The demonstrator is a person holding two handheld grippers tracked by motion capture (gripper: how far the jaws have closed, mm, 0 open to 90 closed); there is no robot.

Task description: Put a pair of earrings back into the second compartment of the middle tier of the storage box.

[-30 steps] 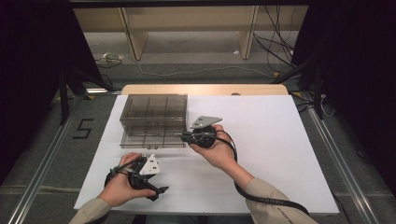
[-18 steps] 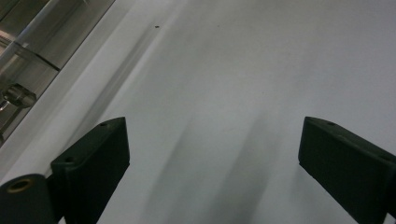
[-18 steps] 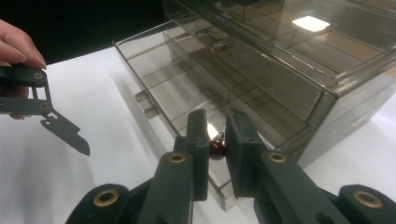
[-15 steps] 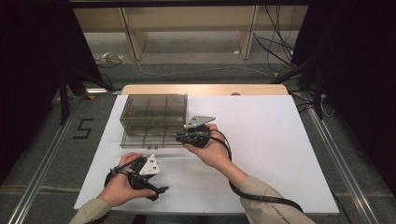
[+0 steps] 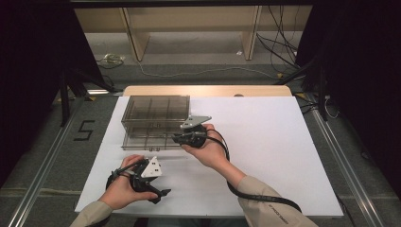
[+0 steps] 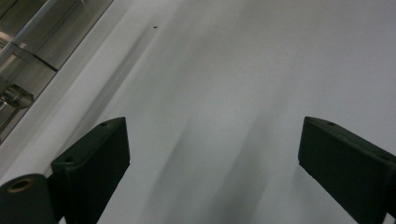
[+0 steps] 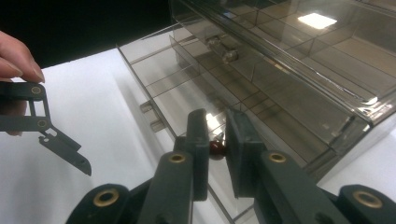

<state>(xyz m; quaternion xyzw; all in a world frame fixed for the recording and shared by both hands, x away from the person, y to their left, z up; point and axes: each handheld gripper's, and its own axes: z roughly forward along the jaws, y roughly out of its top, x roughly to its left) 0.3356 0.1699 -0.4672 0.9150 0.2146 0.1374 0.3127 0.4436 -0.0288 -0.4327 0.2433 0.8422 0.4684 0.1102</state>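
Since a second ago the right gripper has slid a little leftward along the near edge of the clear divided box, while the left gripper kept its place; taking things left to right, the left gripper rests near the box's front on the white sheet, jaws wide apart and empty; the right gripper's jaws are clamped on a small dark red bead (just over the pulled-out drawer); the step looks like placing it; next, settle over one compartment, then part the jaws.
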